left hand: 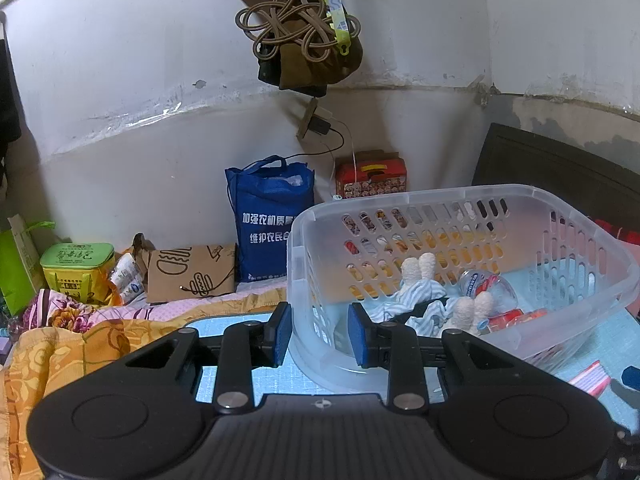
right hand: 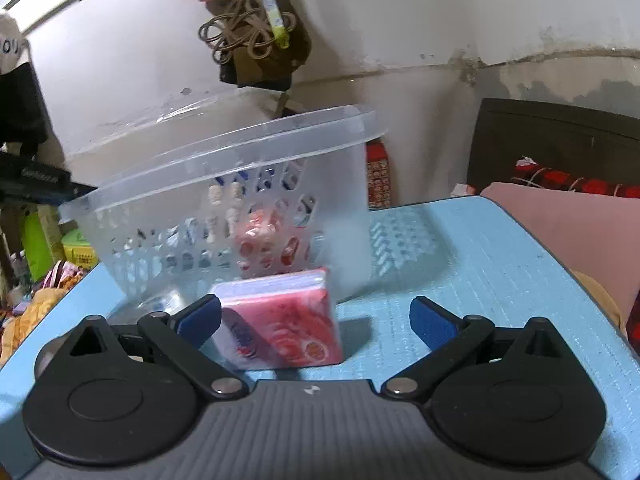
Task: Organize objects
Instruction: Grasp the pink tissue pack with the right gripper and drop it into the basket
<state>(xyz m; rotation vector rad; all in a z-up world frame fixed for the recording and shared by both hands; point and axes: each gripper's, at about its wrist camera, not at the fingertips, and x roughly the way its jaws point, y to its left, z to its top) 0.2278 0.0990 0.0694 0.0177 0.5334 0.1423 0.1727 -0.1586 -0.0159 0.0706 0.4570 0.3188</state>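
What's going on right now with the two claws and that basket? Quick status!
Left gripper straddling basket wall, tilting it. Right gripper open around pink tissue pack, not clamped. Basket stands just behind the pack.

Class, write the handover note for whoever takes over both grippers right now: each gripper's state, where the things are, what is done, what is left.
Left gripper: fingers straddle the near wall of the clear basket; whether they pinch it is unclear.
Right gripper: open, empty, jaws around the pink packet without clamping it.
The basket and packet are on the blue mat, the packet just outside the basket.
Done: a plush toy in striped cloth, a plastic bottle and a red item are in the basket.
Left: close on the packet and probably lift it into the basket.
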